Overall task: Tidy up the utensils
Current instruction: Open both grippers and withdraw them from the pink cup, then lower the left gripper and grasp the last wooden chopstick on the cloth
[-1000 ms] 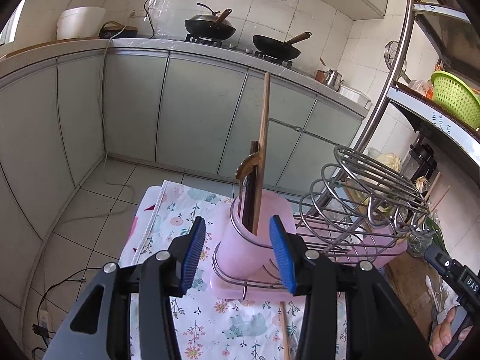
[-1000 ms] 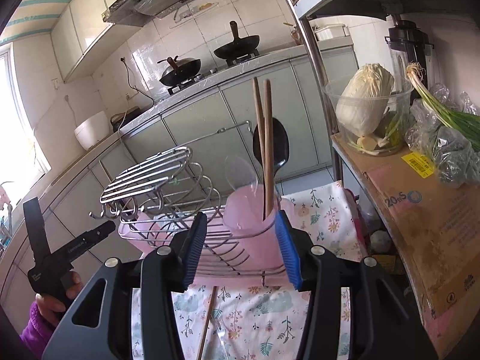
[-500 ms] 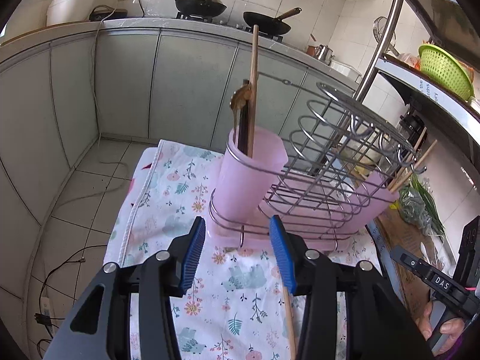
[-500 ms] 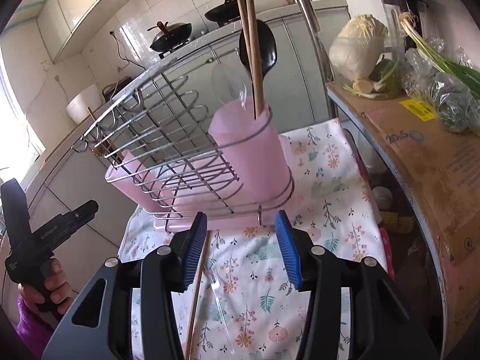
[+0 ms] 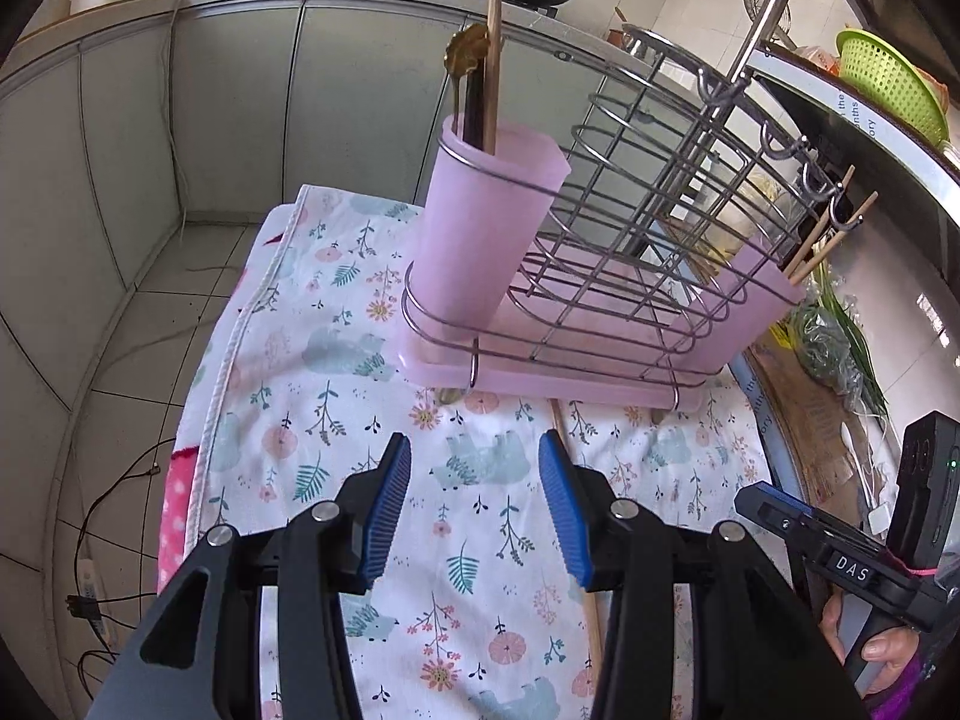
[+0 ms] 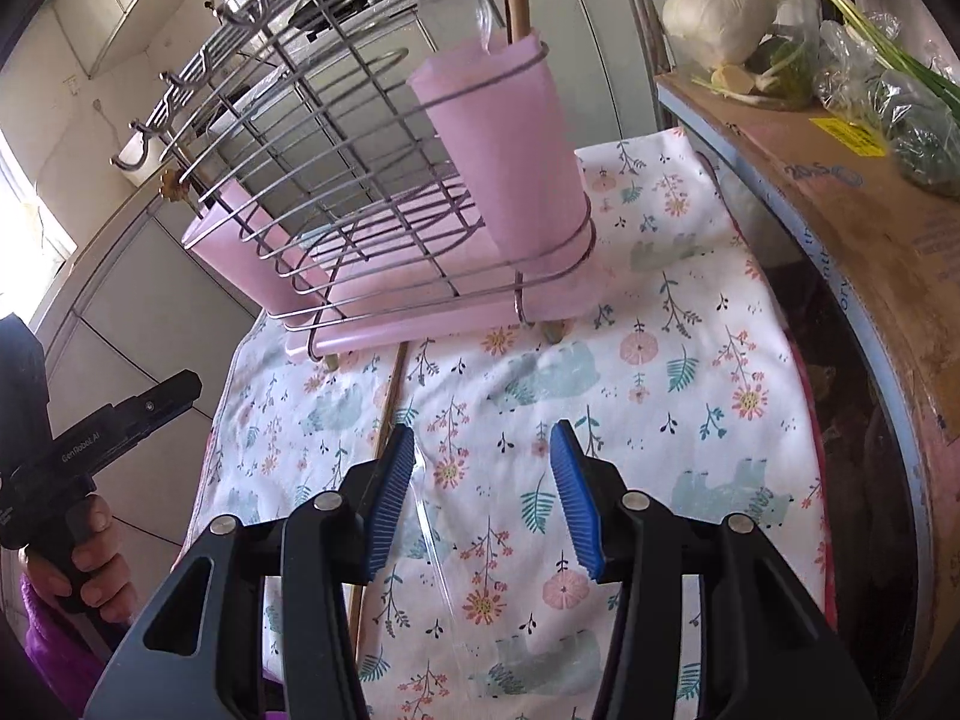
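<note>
A wire dish rack (image 5: 636, 252) on a pink tray stands on a floral cloth (image 5: 336, 396). Its pink cup (image 5: 480, 222) at one end holds a wooden chopstick (image 5: 493, 36), a gold spoon and a dark utensil; in the right wrist view the other pink cup (image 6: 510, 144) holds chopsticks, a black spoon and a clear spoon. A loose wooden chopstick (image 6: 384, 426) lies on the cloth, also in the left wrist view (image 5: 576, 516). A clear plastic utensil (image 6: 441, 564) lies beside it. My left gripper (image 5: 474, 504) and right gripper (image 6: 483, 498) are open and empty above the cloth.
A cardboard box (image 6: 840, 192) with cabbage (image 6: 720, 6) and green onions sits right of the cloth. Grey cabinets (image 5: 228, 102) and a counter with woks stand behind. A shelf with a green basket (image 5: 888, 72) is at the right. Cables lie on the floor.
Both grippers have tilted down and drawn back from the rack; the cloth with the loose chopstick now lies under the open jaws. Nothing was grasped.
</note>
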Tool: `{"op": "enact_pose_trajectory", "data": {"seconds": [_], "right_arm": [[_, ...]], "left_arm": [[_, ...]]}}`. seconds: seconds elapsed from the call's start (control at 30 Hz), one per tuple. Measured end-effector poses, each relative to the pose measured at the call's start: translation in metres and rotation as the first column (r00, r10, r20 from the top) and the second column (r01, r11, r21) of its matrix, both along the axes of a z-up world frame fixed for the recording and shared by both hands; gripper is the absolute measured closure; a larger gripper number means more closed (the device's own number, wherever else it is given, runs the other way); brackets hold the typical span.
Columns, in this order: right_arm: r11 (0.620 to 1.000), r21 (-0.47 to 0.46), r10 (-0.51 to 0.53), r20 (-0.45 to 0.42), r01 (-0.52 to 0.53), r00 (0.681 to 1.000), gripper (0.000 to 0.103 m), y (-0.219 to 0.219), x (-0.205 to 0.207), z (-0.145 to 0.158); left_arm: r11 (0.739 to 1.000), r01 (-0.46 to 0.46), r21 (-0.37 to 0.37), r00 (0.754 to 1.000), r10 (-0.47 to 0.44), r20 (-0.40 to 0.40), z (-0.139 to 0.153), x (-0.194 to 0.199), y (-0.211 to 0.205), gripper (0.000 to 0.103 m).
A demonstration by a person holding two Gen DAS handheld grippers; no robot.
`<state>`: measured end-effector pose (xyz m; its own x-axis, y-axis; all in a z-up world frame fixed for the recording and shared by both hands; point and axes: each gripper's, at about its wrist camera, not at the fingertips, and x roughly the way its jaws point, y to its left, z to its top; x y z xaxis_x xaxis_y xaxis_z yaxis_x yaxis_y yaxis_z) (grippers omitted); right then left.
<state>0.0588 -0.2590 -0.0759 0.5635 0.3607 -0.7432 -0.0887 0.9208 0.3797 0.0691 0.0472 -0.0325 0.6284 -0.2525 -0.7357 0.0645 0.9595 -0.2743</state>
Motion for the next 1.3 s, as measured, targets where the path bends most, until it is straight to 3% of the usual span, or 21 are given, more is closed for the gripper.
{"op": "enact_pose_trajectory", "data": {"seconds": [0.4, 0.57, 0.7, 0.9, 0.93, 1.0, 1.03, 1.07, 1.3], "right_arm": [[1.000, -0.001, 0.005, -0.064, -0.005, 0.998, 0.055, 0.001, -0.004, -0.019], [1.000, 0.008, 0.014, -0.092, -0.013, 0.996, 0.055, 0.001, -0.002, -0.026], [1.000, 0.007, 0.029, -0.103, -0.029, 0.994, 0.055, 0.003, -0.003, -0.029], [0.996, -0.012, 0.087, -0.098, -0.088, 0.991, 0.055, 0.012, -0.009, -0.031], [0.995, -0.018, 0.094, -0.093, -0.096, 0.991, 0.055, 0.014, -0.010, -0.031], [0.994, -0.023, 0.101, -0.093, -0.104, 0.990, 0.055, 0.016, -0.010, -0.032], [0.994, -0.021, 0.103, -0.095, -0.105, 0.990, 0.055, 0.017, -0.009, -0.032], [0.994, -0.020, 0.105, -0.096, -0.107, 0.990, 0.055, 0.017, -0.009, -0.032], [0.991, -0.038, 0.127, -0.084, -0.130, 0.988, 0.055, 0.025, -0.010, -0.030]], "left_arm": [[0.997, 0.068, 0.025, 0.993, -0.065, -0.095, -0.027, 0.001, -0.018, 0.059], [0.988, 0.150, 0.018, 0.974, -0.145, -0.176, -0.042, 0.016, -0.044, 0.062], [0.975, 0.212, 0.064, 0.955, -0.193, -0.227, -0.057, 0.035, -0.072, 0.064], [0.968, 0.245, 0.057, 0.920, -0.214, -0.328, -0.080, 0.051, -0.095, 0.070], [0.968, 0.244, 0.058, 0.918, -0.212, -0.334, -0.083, 0.051, -0.096, 0.075], [0.968, 0.241, 0.071, 0.924, -0.206, -0.323, -0.085, 0.049, -0.096, 0.082], [0.968, 0.244, 0.064, 0.923, -0.211, -0.322, -0.085, 0.049, -0.096, 0.091], [0.968, 0.243, 0.054, 0.921, -0.213, -0.325, -0.086, 0.048, -0.096, 0.094], [0.980, 0.188, 0.061, 0.936, -0.160, -0.313, -0.077, 0.034, -0.074, 0.097]]}}
